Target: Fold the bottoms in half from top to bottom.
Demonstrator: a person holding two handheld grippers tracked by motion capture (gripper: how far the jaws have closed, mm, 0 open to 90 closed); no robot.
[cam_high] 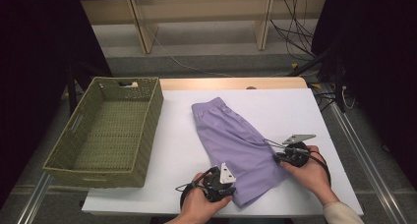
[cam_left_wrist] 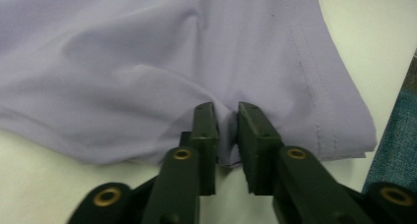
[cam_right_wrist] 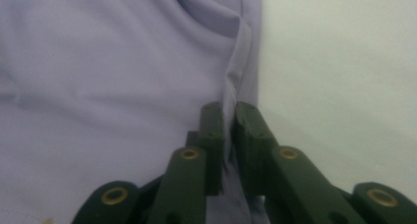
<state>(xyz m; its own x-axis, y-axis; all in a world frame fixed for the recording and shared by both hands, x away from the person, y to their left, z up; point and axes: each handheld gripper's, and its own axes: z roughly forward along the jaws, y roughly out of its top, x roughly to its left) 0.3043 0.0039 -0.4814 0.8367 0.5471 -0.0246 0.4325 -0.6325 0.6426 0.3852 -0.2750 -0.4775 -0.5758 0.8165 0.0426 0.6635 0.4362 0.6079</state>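
Both grippers' jaws pinch the lilac shorts (cam_high: pixel 231 138): left gripper (cam_high: pixel 230 183) lower centre, right gripper (cam_high: pixel 278 157) lower right; long axis runs toward upper left.

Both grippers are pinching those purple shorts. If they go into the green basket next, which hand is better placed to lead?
Probably the left. The left gripper grips the shorts on the side nearer the basket; the right gripper pinches the far edge and would have to cross over.

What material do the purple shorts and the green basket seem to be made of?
The purple shorts look like thin, smooth woven fabric, matte: soft folds, stitched seams, and it bunches where the tongs pinch it. The green basket looks woven, perhaps from paper cord or grass: its walls and floor show a plaited texture.
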